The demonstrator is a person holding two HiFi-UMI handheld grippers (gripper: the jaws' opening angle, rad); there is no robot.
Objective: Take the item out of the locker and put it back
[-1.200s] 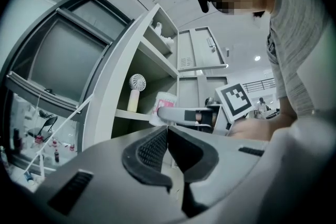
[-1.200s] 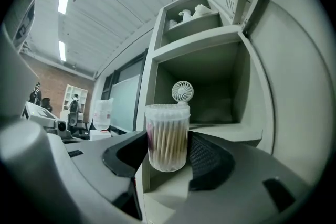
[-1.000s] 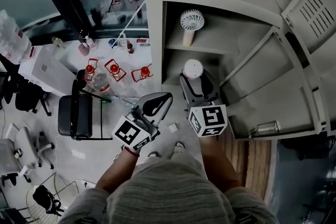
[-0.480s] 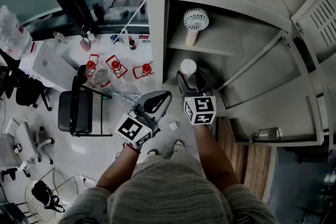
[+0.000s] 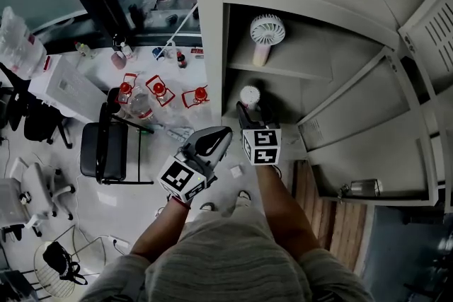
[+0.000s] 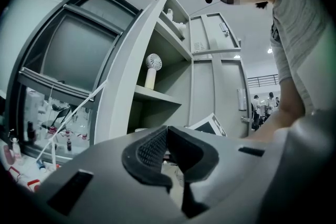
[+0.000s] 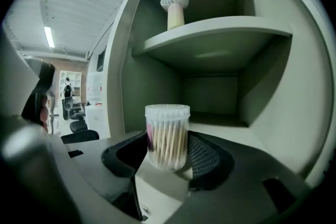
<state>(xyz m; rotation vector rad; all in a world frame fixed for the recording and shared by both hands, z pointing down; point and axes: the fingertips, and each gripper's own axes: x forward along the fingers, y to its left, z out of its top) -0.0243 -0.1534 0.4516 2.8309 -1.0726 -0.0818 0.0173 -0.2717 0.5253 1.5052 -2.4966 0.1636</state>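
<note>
While left gripper (image 5: pixel 214 139) is held idle just left of locker (image 5: pixel 209 25), jaws pressed together on nothing, work is done by other hand. Inside locker's lower compartment, cotton-swab jar (image 7: pixel 167 136) is clamped upright between jaws of right gripper (image 5: pixel 249 109), base seemingly just clear of shelf. One shelf up, small fan (image 5: pixel 267 32) is left untouched. Task judged midway: jar in grip, not yet set down; whether outbound or returning cannot be told.
</note>
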